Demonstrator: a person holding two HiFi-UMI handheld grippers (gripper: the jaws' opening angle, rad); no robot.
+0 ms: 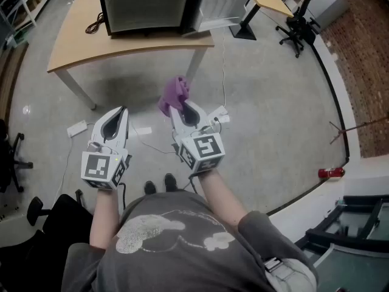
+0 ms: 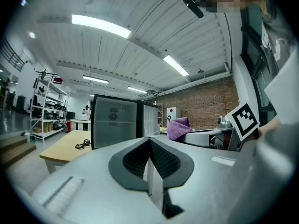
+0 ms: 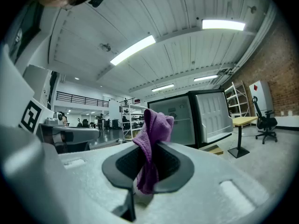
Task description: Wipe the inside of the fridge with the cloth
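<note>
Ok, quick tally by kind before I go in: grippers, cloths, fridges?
Grippers: 2 (left gripper shut, empty; right gripper shut on the cloth)
Cloths: 1, purple
Fridges: 1 (fridge, door open)
Total: 4

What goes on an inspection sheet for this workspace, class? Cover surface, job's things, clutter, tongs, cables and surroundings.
Surface: wooden table carries the fridge.
Job's things: fridge door open; purple cloth held out in front of the person, short of the table.
Clutter: red object on the floor.
Tongs: left tongs shut, empty; right tongs shut on the purple cloth.
Cables: black cable on the table; white power strip on the floor.
Surroundings: office chair, brick wall.
</note>
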